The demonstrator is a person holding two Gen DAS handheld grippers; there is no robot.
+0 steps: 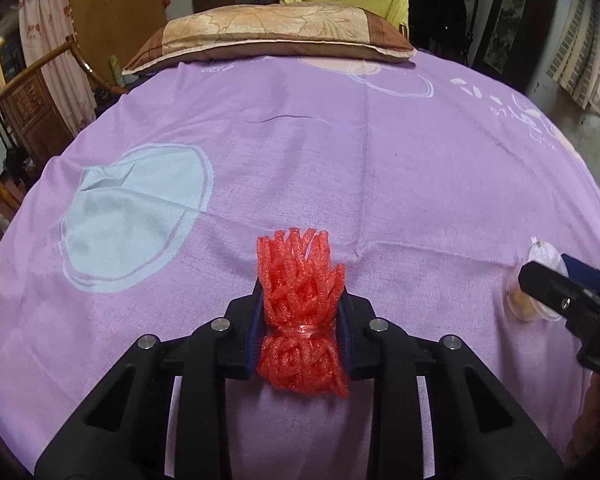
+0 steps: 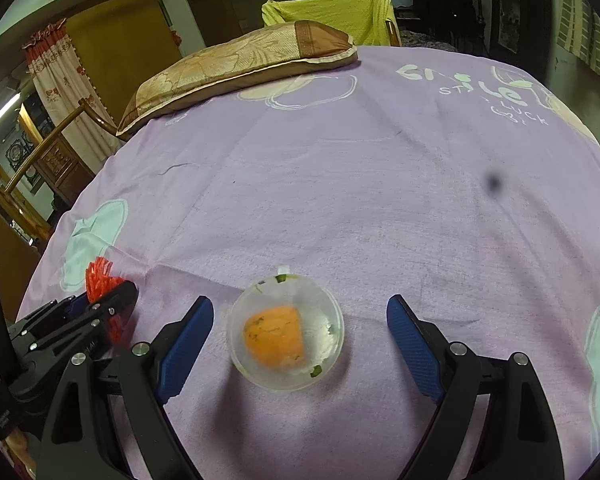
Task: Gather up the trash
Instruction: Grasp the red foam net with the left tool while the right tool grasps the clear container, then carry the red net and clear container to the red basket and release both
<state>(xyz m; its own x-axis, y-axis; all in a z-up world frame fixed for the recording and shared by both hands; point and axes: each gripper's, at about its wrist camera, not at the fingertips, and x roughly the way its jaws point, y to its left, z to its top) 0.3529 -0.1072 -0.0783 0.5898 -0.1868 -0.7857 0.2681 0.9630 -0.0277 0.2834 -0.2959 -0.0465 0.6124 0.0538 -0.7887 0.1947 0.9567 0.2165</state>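
Red foam net (image 1: 302, 312) gripped, bedsheet (image 2: 380, 200) reading "LUCK"

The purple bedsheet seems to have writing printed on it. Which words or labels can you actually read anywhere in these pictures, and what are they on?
"Smile": large pale letters on the purple cotton bedsheet, far right corner, right wrist view.
"LUCK": smaller white letters just below it.
A line between them starts "ST"; the rest is too blurred.
Left wrist view: the same print is too distorted to read.
A small label on the black left gripper body is unreadable.
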